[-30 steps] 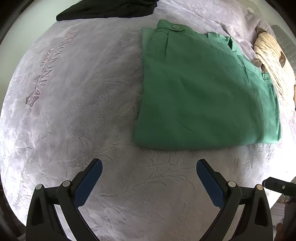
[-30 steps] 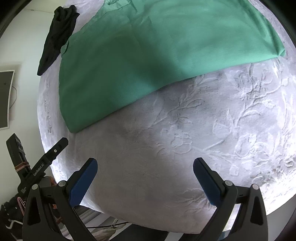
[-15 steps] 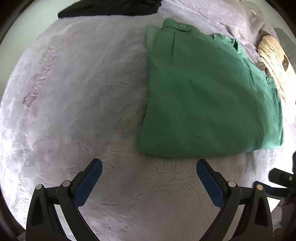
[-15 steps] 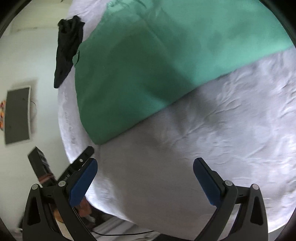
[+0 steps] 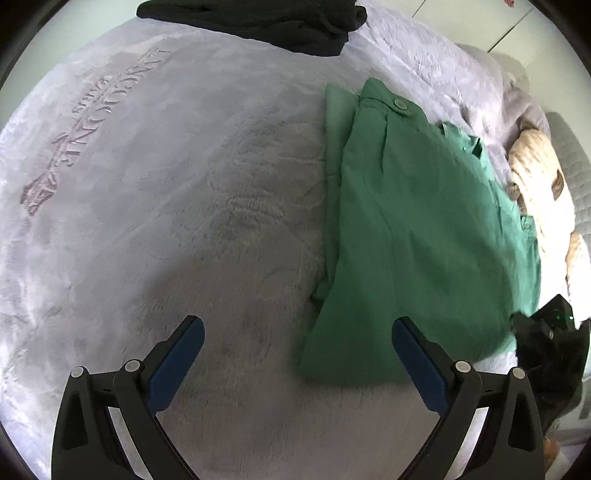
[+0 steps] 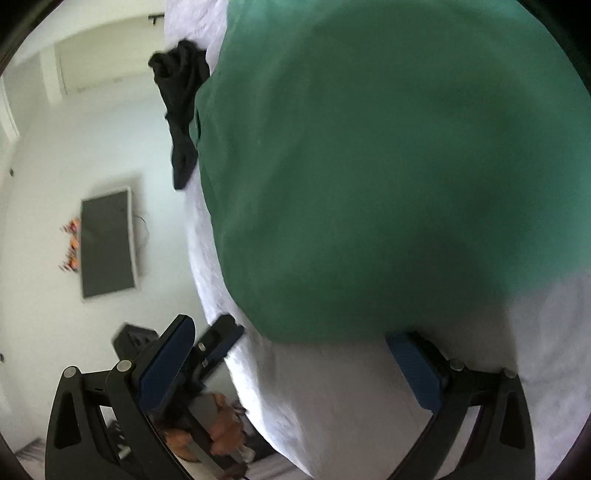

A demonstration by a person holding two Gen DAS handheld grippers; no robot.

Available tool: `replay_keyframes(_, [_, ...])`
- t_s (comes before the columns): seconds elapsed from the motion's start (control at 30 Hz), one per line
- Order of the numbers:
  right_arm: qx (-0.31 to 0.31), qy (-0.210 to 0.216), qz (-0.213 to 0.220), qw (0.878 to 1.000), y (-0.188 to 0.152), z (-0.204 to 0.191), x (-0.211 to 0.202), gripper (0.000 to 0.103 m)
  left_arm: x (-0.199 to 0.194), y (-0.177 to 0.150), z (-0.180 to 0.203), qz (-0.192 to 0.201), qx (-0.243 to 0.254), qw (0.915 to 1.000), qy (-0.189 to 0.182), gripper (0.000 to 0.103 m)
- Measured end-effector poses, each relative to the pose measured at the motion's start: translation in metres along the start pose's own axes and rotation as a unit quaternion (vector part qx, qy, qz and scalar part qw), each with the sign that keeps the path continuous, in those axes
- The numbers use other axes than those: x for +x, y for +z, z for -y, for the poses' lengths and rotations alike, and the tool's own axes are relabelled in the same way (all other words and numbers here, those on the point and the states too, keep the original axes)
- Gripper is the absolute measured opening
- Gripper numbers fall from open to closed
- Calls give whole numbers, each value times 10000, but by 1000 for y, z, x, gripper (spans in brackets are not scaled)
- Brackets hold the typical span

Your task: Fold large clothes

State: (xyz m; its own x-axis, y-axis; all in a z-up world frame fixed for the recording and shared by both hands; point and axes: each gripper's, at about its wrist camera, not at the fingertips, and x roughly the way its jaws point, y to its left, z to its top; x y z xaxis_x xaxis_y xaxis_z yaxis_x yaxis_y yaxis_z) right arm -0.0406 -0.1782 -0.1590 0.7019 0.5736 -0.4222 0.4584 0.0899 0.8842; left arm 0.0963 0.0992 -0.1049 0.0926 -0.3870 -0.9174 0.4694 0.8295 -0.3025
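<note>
green garment (image 5: 417,236) folded, ahead of spread jaws

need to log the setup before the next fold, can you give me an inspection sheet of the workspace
Surface: lilac embossed blanket covering a bed.
Job's things: green garment, folded, lying flat on the blanket.
Clutter: black garment at the far edge; beige knitted item beyond the green one.
Grippers: left gripper open, empty, above the blanket at the green garment's near corner; right gripper open, empty, at its near edge.
Cables: thin wire beside the wall screen.
Surroundings: pale wall, dark wall-mounted screen, blurred.
</note>
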Motion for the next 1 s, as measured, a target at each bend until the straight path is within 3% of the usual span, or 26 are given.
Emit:
replay_keyframes(0.17, [204, 450, 229, 9985, 8, -3, 9, 103, 9, 10, -1, -82, -142, 9985, -530, 102])
replay_keyframes(0.23, [506, 543, 254, 9969, 6, 4, 10, 97, 13, 16, -2, -150, -288, 9966, -760, 102])
replay_keyframes(0.3, [730, 658, 152, 9950, 5, 10, 11, 66, 17, 23, -2, -205, -452, 9939, -985, 102])
replay_keyframes(0.33, [795, 708, 34, 9943, 4, 13, 11, 32, 18, 26, -2, -230, -514, 9925, -1088, 102])
replay_keyframes(0.37, [811, 675, -86, 9944, 4, 13, 12, 14, 21, 30, -2, -284, -599, 9903, -1218, 102])
replay_keyframes(0.4, [731, 578, -149, 9955, 5, 12, 11, 13, 23, 32, -2, -329, -673, 9885, -1314, 102])
replay_keyframes(0.53, [333, 892, -229, 9952, 8, -7, -8, 11, 32, 46, 5, -543, -935, 9739, -1994, 102])
replay_keyframes(0.73, [-527, 810, -257, 9950, 11, -47, -38, 11, 47, 76, 44, -756, -657, 9467, -3060, 102])
replay_keyframes(0.87, [-562, 704, -341, 9954, 7, -42, -42, 11, 75, 78, 68, -1027, -575, 9519, -2830, 102])
replay_keyframes(0.93, [-455, 531, -456, 9965, 7, -31, -44, 11, 86, 74, 76, -1090, -456, 9622, -2454, 101])
replay_keyframes(1.0, [-414, 153, -736, 9963, 1, -20, -45, 15, 92, 71, 84, -1035, -280, 9725, -2066, 91])
